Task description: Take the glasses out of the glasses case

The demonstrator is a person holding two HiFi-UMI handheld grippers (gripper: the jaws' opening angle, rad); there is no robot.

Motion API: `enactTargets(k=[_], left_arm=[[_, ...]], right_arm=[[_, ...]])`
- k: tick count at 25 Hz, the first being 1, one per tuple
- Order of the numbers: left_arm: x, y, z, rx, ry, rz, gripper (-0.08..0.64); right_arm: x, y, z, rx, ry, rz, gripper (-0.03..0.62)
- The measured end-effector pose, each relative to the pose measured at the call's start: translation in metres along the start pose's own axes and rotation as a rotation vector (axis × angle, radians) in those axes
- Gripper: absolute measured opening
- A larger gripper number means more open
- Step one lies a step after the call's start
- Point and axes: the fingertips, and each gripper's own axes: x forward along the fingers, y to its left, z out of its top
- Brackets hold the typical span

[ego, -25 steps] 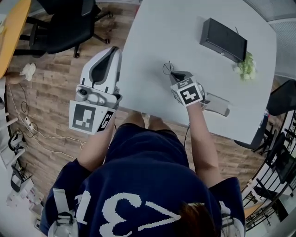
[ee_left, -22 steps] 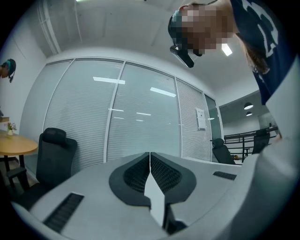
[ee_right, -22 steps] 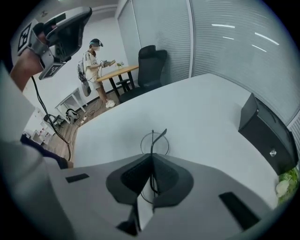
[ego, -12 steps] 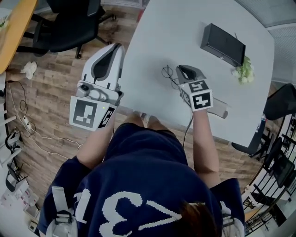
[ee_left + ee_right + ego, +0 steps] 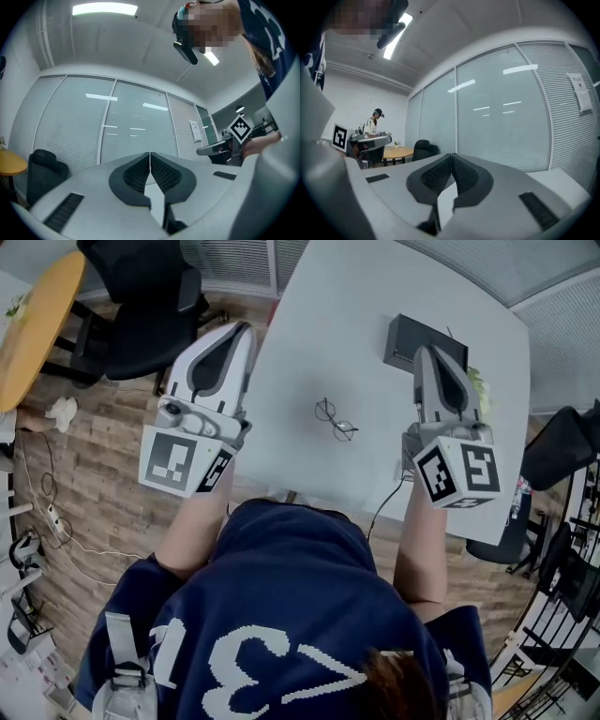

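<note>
Glasses, thin-framed and unfolded, lie on the white table.

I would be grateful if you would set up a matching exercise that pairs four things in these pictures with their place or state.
1. glasses
2. glasses case
3. left hand-held gripper
4. office chair

A. jaws together, holding nothing
B. on the wooden floor, left of the table
C. lying free on the white table
D. at the table's far side, partly behind the right hand-held gripper

Pairs: 1-C, 2-D, 3-A, 4-B
</note>
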Motion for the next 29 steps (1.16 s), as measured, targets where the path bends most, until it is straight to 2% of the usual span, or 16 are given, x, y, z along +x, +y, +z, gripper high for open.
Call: enactTargets(k=[4, 7, 29], left_arm=[[0.005, -0.005, 0.017, 0.015, -0.03, -0.002, 0.02], [0.006, -0.007, 0.024, 0.016, -0.04, -0.002, 0.02], [-0.002, -0.002, 0.022, 0.003, -0.045, -0.018, 0.02]], right_arm=[[-0.017, -0.009, 0.029, 0.026, -0.101, -0.039, 0.025], [-0.022, -0.009, 0.038, 0.023, -0.13, -0.038, 0.025], [-0.022, 0.015, 0.041, -0.009, -0.136, -0.039, 0.025]])
